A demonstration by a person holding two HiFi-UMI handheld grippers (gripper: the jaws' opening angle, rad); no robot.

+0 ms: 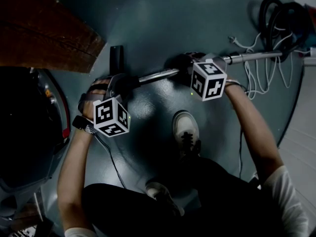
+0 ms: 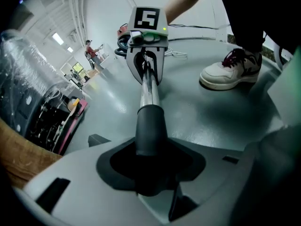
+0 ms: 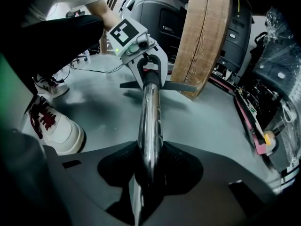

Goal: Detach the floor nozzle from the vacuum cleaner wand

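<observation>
Head view: chrome wand (image 1: 158,75) is seen spanning from left gripper (image 1: 129,81) to right gripper (image 1: 175,68); floor nozzle (image 1: 117,58) lies just beyond the left fingers | Left gripper view: black neck (image 2: 150,126) is clenched between the fingers | Right gripper view: chrome wand is grasped between the fingers, floor nozzle seen ahead, behind the left gripper

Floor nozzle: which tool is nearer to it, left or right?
Left. The left tool clamps the black collar right beside the floor nozzle. The right tool grips the metal wand farther along, away from the nozzle.
</observation>
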